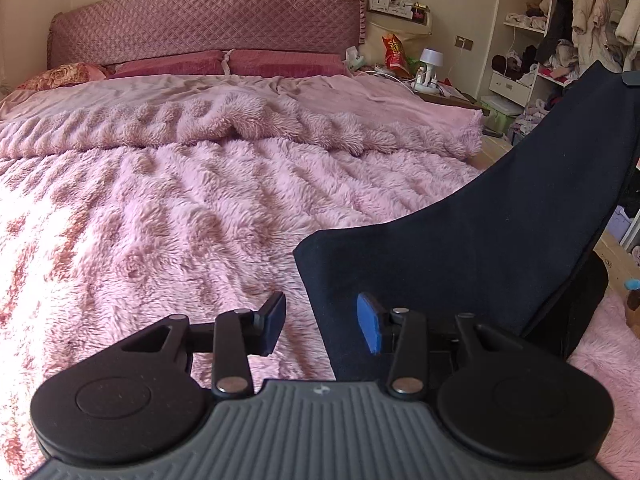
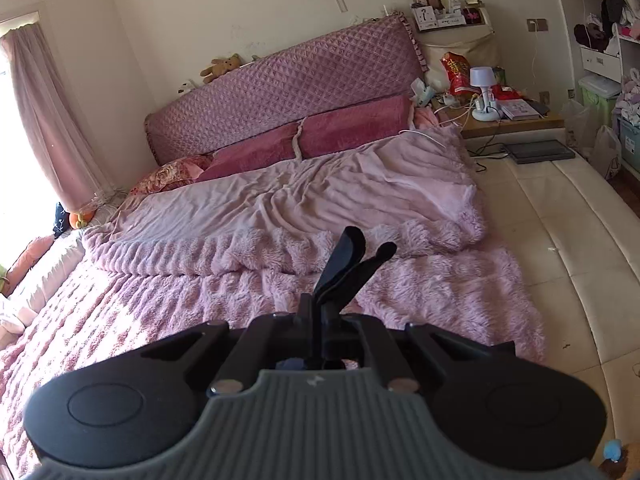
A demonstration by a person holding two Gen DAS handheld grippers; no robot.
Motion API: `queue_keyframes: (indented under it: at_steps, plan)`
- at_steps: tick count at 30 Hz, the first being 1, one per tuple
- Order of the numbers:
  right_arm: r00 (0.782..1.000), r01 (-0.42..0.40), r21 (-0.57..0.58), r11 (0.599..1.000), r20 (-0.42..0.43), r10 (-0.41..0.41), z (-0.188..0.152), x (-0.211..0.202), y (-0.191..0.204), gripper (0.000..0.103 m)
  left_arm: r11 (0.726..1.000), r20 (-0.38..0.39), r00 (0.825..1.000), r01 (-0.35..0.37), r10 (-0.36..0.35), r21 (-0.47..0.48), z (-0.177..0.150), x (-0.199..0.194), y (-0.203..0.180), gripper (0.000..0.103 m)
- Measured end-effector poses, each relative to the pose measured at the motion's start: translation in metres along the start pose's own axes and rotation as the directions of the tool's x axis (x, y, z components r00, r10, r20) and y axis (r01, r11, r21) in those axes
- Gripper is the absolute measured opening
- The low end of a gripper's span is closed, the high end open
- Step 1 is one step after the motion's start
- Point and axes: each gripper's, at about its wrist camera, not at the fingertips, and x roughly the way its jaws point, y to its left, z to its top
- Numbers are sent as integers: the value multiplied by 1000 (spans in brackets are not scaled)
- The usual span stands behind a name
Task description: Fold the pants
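Dark navy pants (image 1: pixel 500 216) are showing plain, with no pattern. The fluffy blanket (image 1: pixel 180 216) is glowing pink in ribbed waves. The headboard (image 1: pixel 208 20) is wearing mauve diamond quilting, and a floral pillow (image 2: pixel 168 178) is showing pink and red roses. The left gripper's pads (image 1: pixel 366 322) are showing blue.

Dark navy pants (image 1: pixel 500 232) hang lifted and draped, lower edge resting on the bed's near-right side.

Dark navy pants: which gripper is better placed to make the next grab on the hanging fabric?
Left. The left gripper is open right at the dark navy pants edge, while the right gripper is already shut on a pinch of them, so probably cannot regrasp.
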Motion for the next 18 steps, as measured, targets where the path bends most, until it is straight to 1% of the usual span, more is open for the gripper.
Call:
queue_keyframes:
  at_steps: [1,4,7,10,14,18]
  plan:
    - [1000,14,7,1000,-7,-14,-3,4,-17,0,1000,-6,1000,5,-5,13,0,7,-7,45]
    - [997,63,26,998,-46,-62,-12,16,-61,0,998,-23,1000,21,-19,52,-2,26,-26,44]
    - [991,109,65,992,-89,-103,-33,32,-104,0,996,-48,999,25,-21,86,-6,43,-39,42]
    - [982,150,106,983,-131,-136,-57,51,-143,0,993,-70,998,15,-7,119,-14,57,-46,40]
    - [972,180,147,972,-178,-153,-87,74,-180,0,990,-97,995,7,7,140,-25,66,-45,36]
    - [959,218,168,961,-220,-179,-114,96,-202,0,988,-109,994,7,10,152,-31,69,-40,35]
